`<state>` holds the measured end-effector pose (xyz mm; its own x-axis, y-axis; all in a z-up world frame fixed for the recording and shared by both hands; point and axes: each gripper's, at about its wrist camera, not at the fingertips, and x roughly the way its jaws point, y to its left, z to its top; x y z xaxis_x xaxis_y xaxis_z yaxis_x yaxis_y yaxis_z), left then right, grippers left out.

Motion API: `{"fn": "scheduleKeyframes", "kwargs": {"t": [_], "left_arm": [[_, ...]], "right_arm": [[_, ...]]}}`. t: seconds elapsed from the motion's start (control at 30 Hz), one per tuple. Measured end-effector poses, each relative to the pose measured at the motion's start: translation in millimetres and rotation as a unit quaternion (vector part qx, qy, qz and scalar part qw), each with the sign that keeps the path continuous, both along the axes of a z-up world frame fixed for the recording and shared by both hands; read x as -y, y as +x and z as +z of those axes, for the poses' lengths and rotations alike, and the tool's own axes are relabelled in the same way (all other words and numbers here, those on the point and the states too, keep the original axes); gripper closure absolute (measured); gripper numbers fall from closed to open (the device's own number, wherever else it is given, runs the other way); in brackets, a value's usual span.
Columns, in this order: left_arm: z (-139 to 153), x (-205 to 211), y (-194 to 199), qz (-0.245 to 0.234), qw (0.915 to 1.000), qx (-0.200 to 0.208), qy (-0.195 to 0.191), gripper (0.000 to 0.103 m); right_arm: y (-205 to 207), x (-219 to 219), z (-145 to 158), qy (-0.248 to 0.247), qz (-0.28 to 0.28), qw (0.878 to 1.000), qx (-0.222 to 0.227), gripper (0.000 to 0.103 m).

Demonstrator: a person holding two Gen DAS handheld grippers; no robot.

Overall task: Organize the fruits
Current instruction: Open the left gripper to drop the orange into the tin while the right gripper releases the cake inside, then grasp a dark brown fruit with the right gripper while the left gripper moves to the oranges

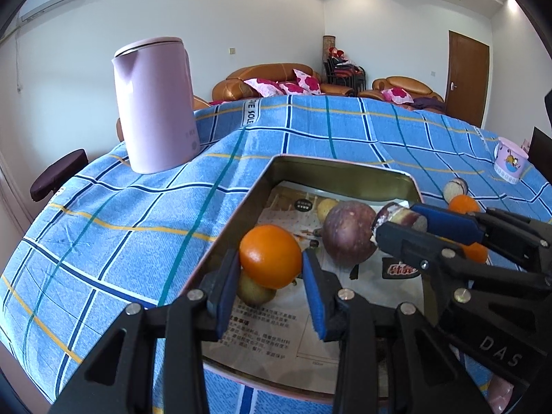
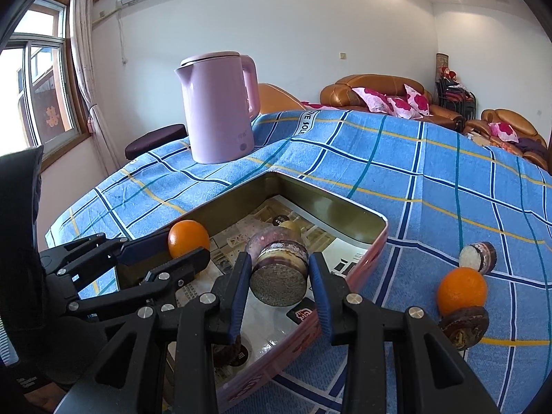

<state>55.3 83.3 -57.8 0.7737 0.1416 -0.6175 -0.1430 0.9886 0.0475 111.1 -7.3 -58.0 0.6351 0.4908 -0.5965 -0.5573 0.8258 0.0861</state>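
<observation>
Nearest the left wrist camera, the left gripper (image 1: 270,269) has its blue-padded fingers (image 1: 315,296) clamped on an orange (image 1: 270,257), holding it over the near left corner of the open tin box (image 1: 238,207). Just under the orange a small brownish-green fruit (image 1: 253,289), perhaps a kiwi, lies on the printed paper (image 1: 262,327) that lines the box floor.

The right gripper (image 2: 279,277) reaches in from the other side, its fingers (image 2: 239,286) closed on a cut, cylinder-shaped fruit piece (image 2: 279,276) with a dark rind and a speckled flat face, held above the box's inside. Behind that piece, farther into the box, sits a large purplish-red apple (image 1: 348,234), and beyond it a small yellowish fruit (image 1: 326,207) near the far wall.

Outside the box, on the blue checked cloth (image 2: 431,172) covering the table, lie a second orange (image 2: 462,289), a dark cut fruit piece (image 2: 464,326) touching its near side, and another cut piece (image 2: 477,257) with a pale face just beyond it.

Farther back on the cloth a pink electric kettle (image 2: 220,110) stands upright, well apart from the box. At the far right of the left wrist view a small decorated cup (image 1: 510,164) stands near the table edge. Brown leather sofas (image 2: 376,100) with floral cushions line the far wall.
</observation>
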Motion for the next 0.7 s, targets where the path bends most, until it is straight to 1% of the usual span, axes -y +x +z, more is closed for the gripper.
{"fn": "scheduleKeyframes", "kwargs": {"t": [0.3,0.37,0.43,0.57,0.63,0.67,0.7], "left_arm": [[1.1,1.2,-0.6,0.001,1.0,0.005,0.002,0.062],[1.8,0.8,-1.7,0.003,1.0,0.007,0.004,0.059],[2.9,-0.7,-2.5,0.005,0.9999,0.01,0.004,0.053],[6.0,-1.8,-4.4,0.008,0.9999,0.015,0.001,0.046],[8.6,-1.3,-5.9,0.007,0.9998,0.021,-0.004,0.038],[9.9,-1.0,-6.6,0.006,0.9997,0.024,-0.006,0.037],[11.8,0.6,-7.6,0.004,0.9996,0.028,-0.007,0.035]], "right_arm": [[0.5,1.3,-0.2,0.006,0.006,1.0,-0.004,0.066],[0.4,2.7,0.0,0.01,0.006,1.0,-0.004,0.066],[0.0,3.7,-0.1,0.013,0.005,1.0,-0.005,0.066],[-0.1,7.1,0.3,0.016,0.0,1.0,-0.004,0.065],[-0.6,10.2,1.1,0.014,-0.006,1.0,-0.001,0.064],[-0.7,12.6,1.7,0.011,-0.009,1.0,0.001,0.063],[-0.8,17.1,2.8,0.008,-0.012,1.0,0.003,0.06]]}}
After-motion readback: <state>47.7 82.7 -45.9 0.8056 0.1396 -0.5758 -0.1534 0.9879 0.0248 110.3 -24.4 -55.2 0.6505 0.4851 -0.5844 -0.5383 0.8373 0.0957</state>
